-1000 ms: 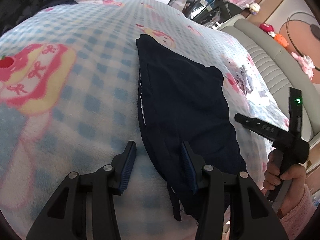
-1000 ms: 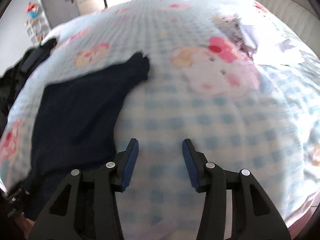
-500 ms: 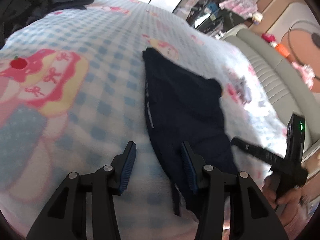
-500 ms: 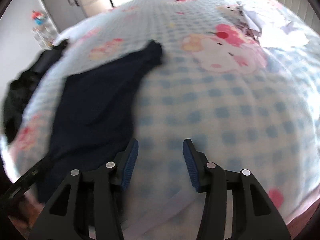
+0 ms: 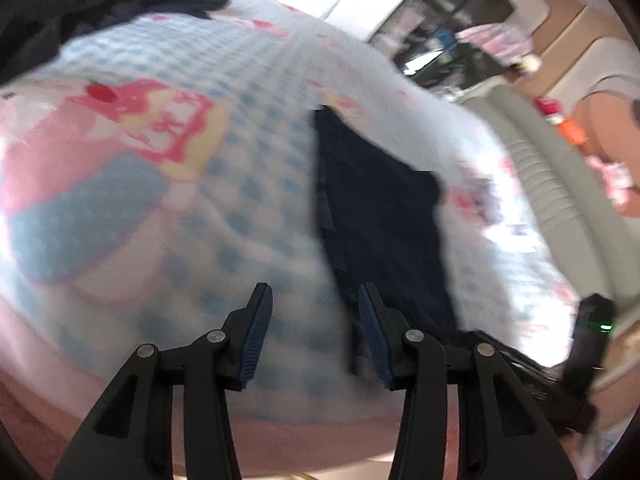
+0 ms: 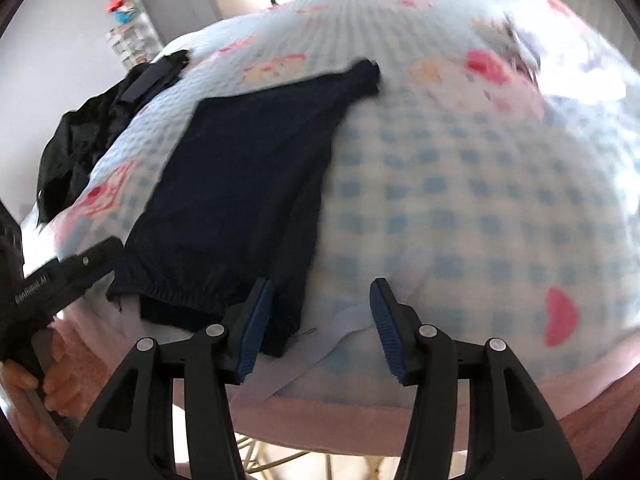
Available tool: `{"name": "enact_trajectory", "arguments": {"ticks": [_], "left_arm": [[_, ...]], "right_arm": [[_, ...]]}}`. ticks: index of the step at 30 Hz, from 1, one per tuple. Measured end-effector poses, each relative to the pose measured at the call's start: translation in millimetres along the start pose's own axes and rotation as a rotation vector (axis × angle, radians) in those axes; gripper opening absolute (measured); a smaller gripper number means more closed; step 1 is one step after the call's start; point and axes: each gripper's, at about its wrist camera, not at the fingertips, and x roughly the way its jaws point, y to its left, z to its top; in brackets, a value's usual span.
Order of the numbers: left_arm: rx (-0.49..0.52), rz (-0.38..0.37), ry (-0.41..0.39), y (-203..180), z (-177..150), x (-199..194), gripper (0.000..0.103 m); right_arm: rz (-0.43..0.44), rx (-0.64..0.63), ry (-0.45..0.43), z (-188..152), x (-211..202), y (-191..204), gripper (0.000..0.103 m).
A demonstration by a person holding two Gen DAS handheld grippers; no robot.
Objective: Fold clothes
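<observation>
Dark navy shorts point(image 5: 380, 216) lie flat on a blue-checked cartoon blanket point(image 5: 240, 184), waistband toward the near edge. They also show in the right wrist view point(image 6: 240, 184). My left gripper point(image 5: 316, 320) is open and empty, above the near edge, just left of the shorts' waistband. My right gripper point(image 6: 322, 320) is open and empty, above the near edge, just right of the waistband point(image 6: 180, 300). The other gripper shows at each view's side: the right one point(image 5: 560, 364) and the left one point(image 6: 60, 276).
A pile of dark clothes point(image 6: 100, 120) lies at the blanket's far left, also seen in the left wrist view point(image 5: 100, 4). A grey padded headboard point(image 5: 560, 184) runs along the right. A white cloth point(image 6: 568, 60) lies at the far right.
Both grippers have pulled back toward the near edge of the bed and stayed open. The shorts have not moved.
</observation>
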Motion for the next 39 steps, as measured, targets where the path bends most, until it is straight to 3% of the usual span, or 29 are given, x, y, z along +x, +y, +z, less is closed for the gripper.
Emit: {"name": "enact_trajectory", "arguments": {"ticks": [4, 5, 8, 11, 13, 16, 17, 19, 21, 24, 28, 31, 36, 38, 39], "left_arm": [[-0.006, -0.125, 0.039, -11, -9, 3, 0.048], [0.001, -0.108, 0.052, -13, -11, 6, 0.048], [0.07, 0.103, 0.078, -17, -13, 18, 0.048], [0.038, 0.143, 0.024, -10, -10, 7, 0.047], [0.013, 0.122, -0.026, -5, -7, -2, 0.047], [-0.055, -0.05, 0.004, 4, -8, -1, 0.048], [-0.079, -0.11, 0.02, 8, -9, 0, 0.048], [-0.051, -0.103, 0.056, 2, -12, 9, 0.048], [-0.021, -0.093, 0.092, -5, -15, 18, 0.048], [-0.029, -0.098, 0.088, -5, -15, 22, 0.048], [-0.043, -0.105, 0.081, -5, -16, 27, 0.046], [-0.053, -0.11, 0.076, -5, -16, 31, 0.041], [-0.103, -0.146, 0.072, -1, -14, 37, 0.043], [-0.083, -0.126, 0.082, -5, -15, 43, 0.043], [-0.068, -0.114, 0.083, -7, -16, 45, 0.043]], "right_arm": [[0.108, 0.05, 0.005, 2, 4, 0, 0.052], [0.112, 0.062, 0.019, 2, 9, 0, 0.052], [0.094, 0.073, 0.067, -4, 23, -1, 0.052], [0.099, 0.081, 0.044, -9, 16, -4, 0.052], [0.054, 0.109, 0.003, -8, 8, -9, 0.052], [-0.028, 0.169, -0.083, -6, -4, -15, 0.055], [0.009, 0.162, -0.066, -6, -1, -10, 0.055], [0.078, 0.148, -0.031, -5, 7, -1, 0.055], [0.094, 0.124, -0.006, -8, 14, 6, 0.055], [0.103, 0.1, 0.038, -17, 27, 12, 0.055], [0.137, 0.124, 0.02, -20, 24, 9, 0.054], [0.246, 0.198, 0.025, -17, 22, -3, 0.031], [0.246, 0.184, 0.02, -8, 18, -2, 0.034], [0.23, 0.187, 0.036, -8, 27, -3, 0.045], [0.226, 0.193, 0.047, -9, 32, -4, 0.045]]}}
